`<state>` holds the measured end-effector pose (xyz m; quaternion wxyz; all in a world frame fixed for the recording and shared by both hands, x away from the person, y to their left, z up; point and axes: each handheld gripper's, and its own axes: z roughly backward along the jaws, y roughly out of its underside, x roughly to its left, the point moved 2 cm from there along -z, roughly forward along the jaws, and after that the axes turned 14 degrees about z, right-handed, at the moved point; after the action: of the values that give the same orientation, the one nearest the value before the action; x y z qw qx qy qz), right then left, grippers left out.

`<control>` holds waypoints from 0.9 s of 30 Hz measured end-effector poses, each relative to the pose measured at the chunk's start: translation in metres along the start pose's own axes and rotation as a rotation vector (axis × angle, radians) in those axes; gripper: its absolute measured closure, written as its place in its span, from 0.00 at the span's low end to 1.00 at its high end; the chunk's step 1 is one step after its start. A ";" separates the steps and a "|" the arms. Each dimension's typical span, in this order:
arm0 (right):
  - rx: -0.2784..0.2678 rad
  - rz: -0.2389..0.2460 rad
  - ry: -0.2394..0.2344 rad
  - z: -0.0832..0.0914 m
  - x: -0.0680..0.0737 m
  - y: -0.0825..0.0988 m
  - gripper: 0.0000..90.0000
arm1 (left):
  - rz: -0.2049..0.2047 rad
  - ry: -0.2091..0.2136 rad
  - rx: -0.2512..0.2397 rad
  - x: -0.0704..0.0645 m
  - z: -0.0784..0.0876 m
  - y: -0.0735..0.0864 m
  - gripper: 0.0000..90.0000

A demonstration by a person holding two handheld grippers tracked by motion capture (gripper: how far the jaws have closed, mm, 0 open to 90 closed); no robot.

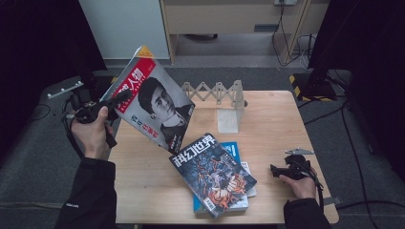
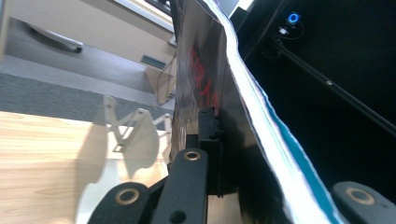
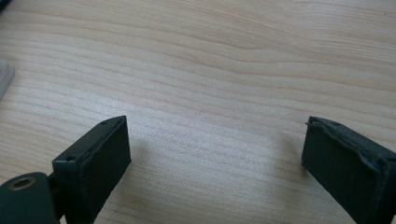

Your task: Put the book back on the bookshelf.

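A magazine (image 1: pixel 153 102) with a red masthead and a portrait cover hangs tilted in the air over the table's far left corner. My left gripper (image 1: pixel 125 95) is shut on its left edge. In the left gripper view the magazine (image 2: pixel 205 70) stands edge-on, with one black finger (image 2: pixel 208 126) pressed against its glossy cover and the other jaw behind the pages. My right gripper (image 1: pixel 274 169) lies low on the table at the near right. Its jaws (image 3: pixel 215 154) stand open over bare wood with nothing between them.
A short stack of magazines (image 1: pixel 215 174) lies at the front middle of the wooden table (image 1: pixel 272 114), with a blue one (image 1: pixel 235 147) underneath. A white folding rack (image 1: pixel 215 91) and a pale upright bookend (image 1: pixel 228 120) stand at the back. Cables run across the floor at the right.
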<state>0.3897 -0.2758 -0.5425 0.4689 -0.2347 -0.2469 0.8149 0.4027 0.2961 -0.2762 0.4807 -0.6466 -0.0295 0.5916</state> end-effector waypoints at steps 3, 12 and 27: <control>0.004 0.003 0.003 -0.001 0.001 0.000 0.09 | -0.006 -0.022 -0.009 0.005 0.003 -0.006 0.95; 0.002 0.009 -0.006 -0.002 0.001 0.001 0.08 | -0.050 -0.102 -0.041 0.011 -0.002 -0.020 0.95; -0.006 0.011 -0.007 -0.003 0.001 0.002 0.08 | -0.148 -0.228 -0.041 0.019 -0.055 -0.013 0.96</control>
<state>0.3901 -0.2756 -0.5459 0.4628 -0.2346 -0.2494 0.8177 0.4592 0.2819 -0.2904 0.5031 -0.5810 -0.1435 0.6235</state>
